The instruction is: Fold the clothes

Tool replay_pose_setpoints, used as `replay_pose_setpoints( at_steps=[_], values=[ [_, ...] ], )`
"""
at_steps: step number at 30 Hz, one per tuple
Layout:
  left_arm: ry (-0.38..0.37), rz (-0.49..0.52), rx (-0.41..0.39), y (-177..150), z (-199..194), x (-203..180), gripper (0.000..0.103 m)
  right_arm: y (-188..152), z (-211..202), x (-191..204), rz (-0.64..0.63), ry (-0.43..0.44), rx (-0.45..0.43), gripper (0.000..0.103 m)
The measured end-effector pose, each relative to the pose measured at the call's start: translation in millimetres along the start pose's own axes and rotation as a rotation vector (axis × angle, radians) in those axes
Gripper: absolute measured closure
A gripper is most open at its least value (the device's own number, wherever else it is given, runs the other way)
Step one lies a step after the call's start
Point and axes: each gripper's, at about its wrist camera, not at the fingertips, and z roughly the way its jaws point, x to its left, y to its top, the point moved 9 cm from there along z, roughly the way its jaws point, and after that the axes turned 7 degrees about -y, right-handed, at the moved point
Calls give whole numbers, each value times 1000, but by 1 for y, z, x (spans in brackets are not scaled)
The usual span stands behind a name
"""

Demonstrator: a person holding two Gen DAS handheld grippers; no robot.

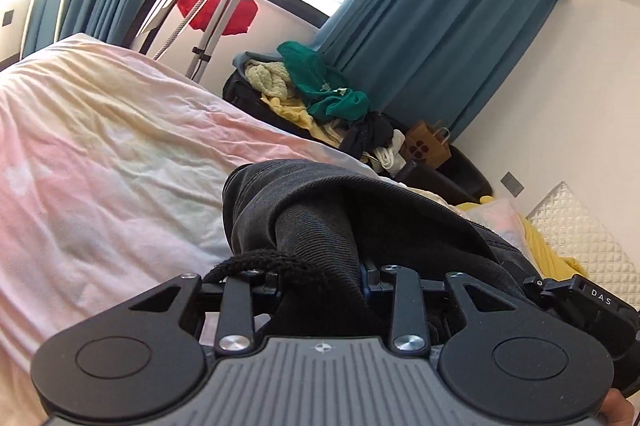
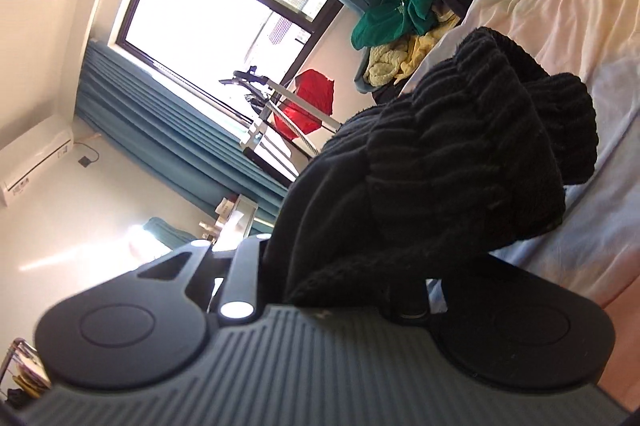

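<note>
A black ribbed garment (image 1: 316, 222) with a black drawstring lies bunched on the pastel bedsheet (image 1: 100, 153). My left gripper (image 1: 320, 286) is shut on the garment, and the cloth covers its fingertips. The same black garment (image 2: 452, 165) fills the right wrist view, draped over my right gripper (image 2: 352, 278), which is shut on it with its fingers hidden under the knit. The right wrist view is tilted sideways, with the bedsheet (image 2: 560, 25) at the right.
A pile of clothes with a green garment (image 1: 320, 81) sits on a dark case beside the bed. A metal rack (image 1: 216, 25) with a red cloth stands by the window. A brown paper bag (image 1: 428, 145) and a quilted pillow (image 1: 580, 230) are at the right.
</note>
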Motion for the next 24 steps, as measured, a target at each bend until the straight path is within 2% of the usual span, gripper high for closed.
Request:
replay_pose_setpoints(
  at_steps=[5,7,12,15,17,21,24],
  values=[
    [-49,13,9,21,118,-41,69,81,25,-45,34,-19,-126,71],
    [-51,47,24,28,175,-57,69,103,34,-72,36,-39,-171,71],
    [-70,131,40,38,281,-78,69,146,67,-134,84,-70,-270,71],
    [-60,240,63,24,329,-71,68,148,84,-161,87,-76,-329,71],
    [-35,251,110,6,353,-55,68,139,94,-179,101,-92,-330,71],
    [71,219,219,-32,376,-15,65,97,119,-227,222,-105,-235,72],
    [70,245,238,-43,373,2,60,68,125,-245,276,-116,-192,72]
  ],
)
